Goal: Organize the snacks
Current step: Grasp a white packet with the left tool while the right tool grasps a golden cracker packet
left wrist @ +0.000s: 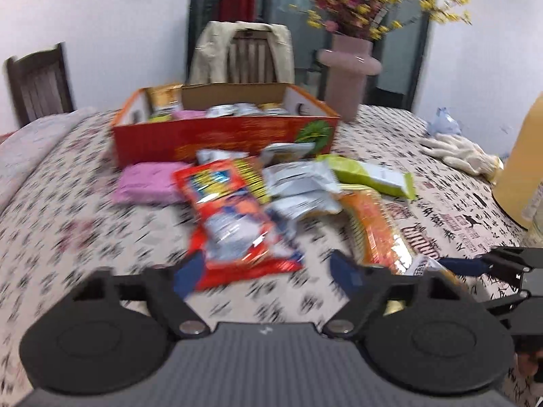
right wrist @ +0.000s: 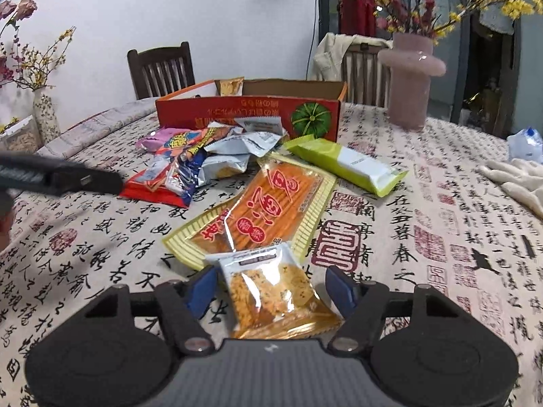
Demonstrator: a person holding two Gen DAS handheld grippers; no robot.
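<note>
Calligraphy-printed cloth covers the table point(right wrist: 424, 203), on which a red cardboard box point(right wrist: 247, 115) is set. Snack packets are heaped just in front of the box. The right gripper point(right wrist: 271, 291) is held part open around a small cracker packet point(right wrist: 275, 291), its pads apart from it. The left gripper point(left wrist: 263, 271) is likewise part open, with the near end of a red snack bag point(left wrist: 234, 224) between its fingers, ungripped.

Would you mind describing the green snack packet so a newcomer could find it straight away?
Start at the red cardboard box in the middle of the calligraphy-print tablecloth. The loose snack pile lies in front of it; the green packet is the long bar at the pile's far right edge, beside the orange strip packet. It alone is lime green with a white panel.
</note>
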